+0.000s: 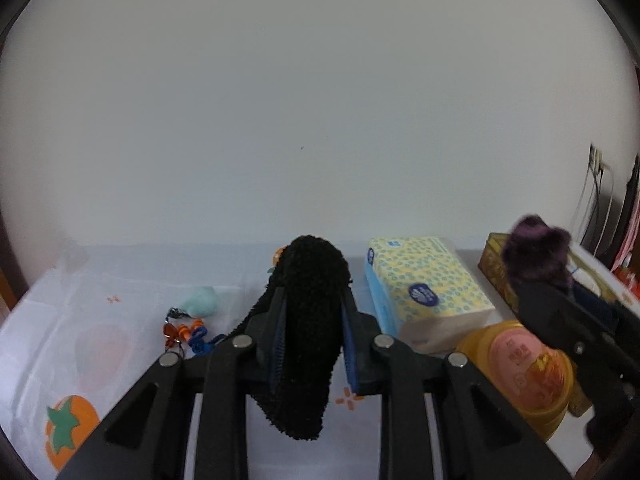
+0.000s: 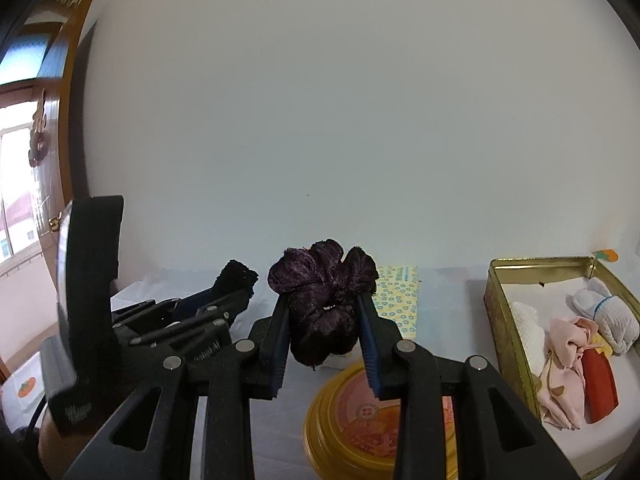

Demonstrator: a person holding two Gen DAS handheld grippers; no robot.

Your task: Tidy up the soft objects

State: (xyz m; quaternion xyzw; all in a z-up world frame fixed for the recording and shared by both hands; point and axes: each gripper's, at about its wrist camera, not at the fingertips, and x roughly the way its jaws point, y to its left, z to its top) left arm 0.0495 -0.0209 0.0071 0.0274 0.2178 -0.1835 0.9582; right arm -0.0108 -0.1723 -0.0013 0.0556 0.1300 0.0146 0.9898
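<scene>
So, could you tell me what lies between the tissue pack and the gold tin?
A bare strip of tablecloth separates the tissue pack and gold tin, in the left wrist view.

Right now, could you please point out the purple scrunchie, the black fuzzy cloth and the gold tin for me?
purple scrunchie (image 2: 324, 300): right wrist view, on its ruffled body between the fingers.
black fuzzy cloth (image 1: 310, 320): left wrist view, on its middle, between the fingers.
gold tin (image 2: 506, 320): right wrist view, on its near left wall.
</scene>
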